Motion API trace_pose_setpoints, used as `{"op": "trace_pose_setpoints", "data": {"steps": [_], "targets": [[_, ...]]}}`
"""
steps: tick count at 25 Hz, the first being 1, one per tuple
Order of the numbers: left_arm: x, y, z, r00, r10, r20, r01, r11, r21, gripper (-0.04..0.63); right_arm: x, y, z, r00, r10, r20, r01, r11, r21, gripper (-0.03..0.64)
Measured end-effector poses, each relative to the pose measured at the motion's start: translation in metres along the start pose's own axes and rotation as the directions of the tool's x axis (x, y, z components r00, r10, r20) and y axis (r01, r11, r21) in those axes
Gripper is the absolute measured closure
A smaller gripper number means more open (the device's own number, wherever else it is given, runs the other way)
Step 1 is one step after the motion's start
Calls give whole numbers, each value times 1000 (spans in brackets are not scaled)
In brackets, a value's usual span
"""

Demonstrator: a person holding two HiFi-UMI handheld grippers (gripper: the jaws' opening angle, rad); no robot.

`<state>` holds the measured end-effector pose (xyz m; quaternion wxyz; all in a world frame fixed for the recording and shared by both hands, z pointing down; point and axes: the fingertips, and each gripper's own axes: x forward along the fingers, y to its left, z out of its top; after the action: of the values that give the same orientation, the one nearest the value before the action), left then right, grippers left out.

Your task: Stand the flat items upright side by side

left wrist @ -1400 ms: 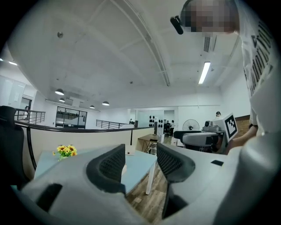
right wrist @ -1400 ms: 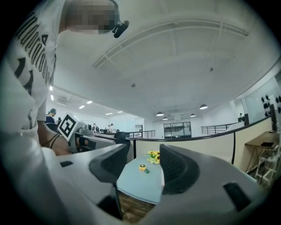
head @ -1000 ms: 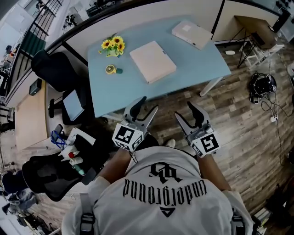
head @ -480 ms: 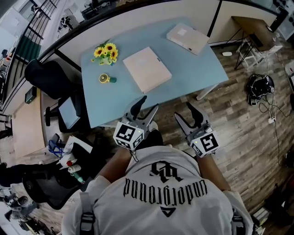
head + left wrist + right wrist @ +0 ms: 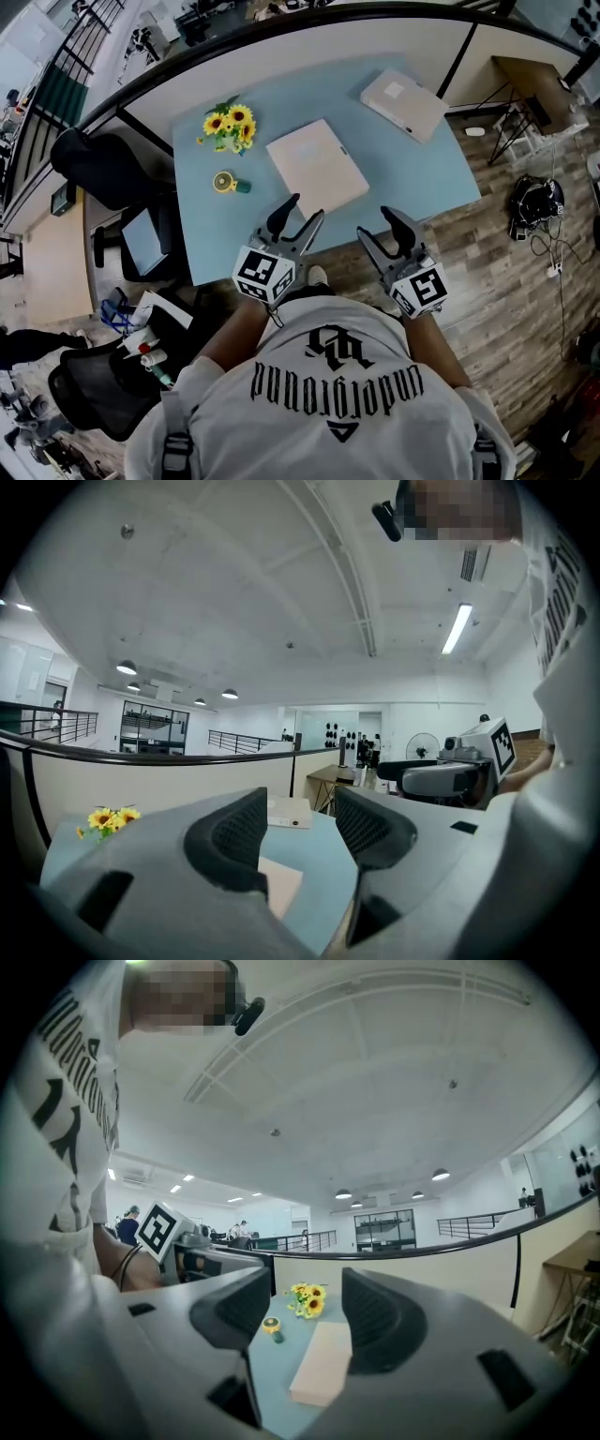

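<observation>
Head view: left gripper [image 5: 302, 211] and right gripper [image 5: 375, 225] are hovering, jaws released, empty.
Flat beige square box [image 5: 316, 176]: pinching its near edge is looking best.

left tongs [image 5: 302, 212]: jaws apart, nothing between them, pointing forward, about level, held out in front of chest. right tongs [image 5: 377, 225]: just beside left tongs, roughly parallel, jaws apart, empty. left marker cube [image 5: 263, 276] and right marker cube [image 5: 419, 292] at rear of tongs, nearest body. left forearm [image 5: 228, 336] and right forearm [image 5: 433, 345] bare, reaching forward behind tongs.
</observation>
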<state>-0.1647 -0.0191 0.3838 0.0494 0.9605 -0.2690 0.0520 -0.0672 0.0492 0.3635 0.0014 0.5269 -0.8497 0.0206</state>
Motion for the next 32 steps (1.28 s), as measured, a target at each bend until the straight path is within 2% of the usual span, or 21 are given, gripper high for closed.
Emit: {"op": "trace_pose_setpoints", "data": {"steps": [8, 19, 27, 32], "targets": [[8, 72, 3, 999, 49, -4, -49, 999, -23, 360, 75, -15, 6, 999, 38, -1, -38, 999, 3, 373], [27, 117, -26, 986, 157, -62, -162, 983, -89, 354, 136, -59, -25, 984, 143, -104, -139, 990, 38, 364], [57, 152, -70, 954, 255, -156, -281, 943, -178, 342, 186, -103, -83, 914, 295, -279, -280, 955, 93, 339], [71, 165, -111, 924, 291, -247, -351, 903, -249, 331, 206, -128, -136, 845, 360, -396, -324, 933, 156, 327]]}}
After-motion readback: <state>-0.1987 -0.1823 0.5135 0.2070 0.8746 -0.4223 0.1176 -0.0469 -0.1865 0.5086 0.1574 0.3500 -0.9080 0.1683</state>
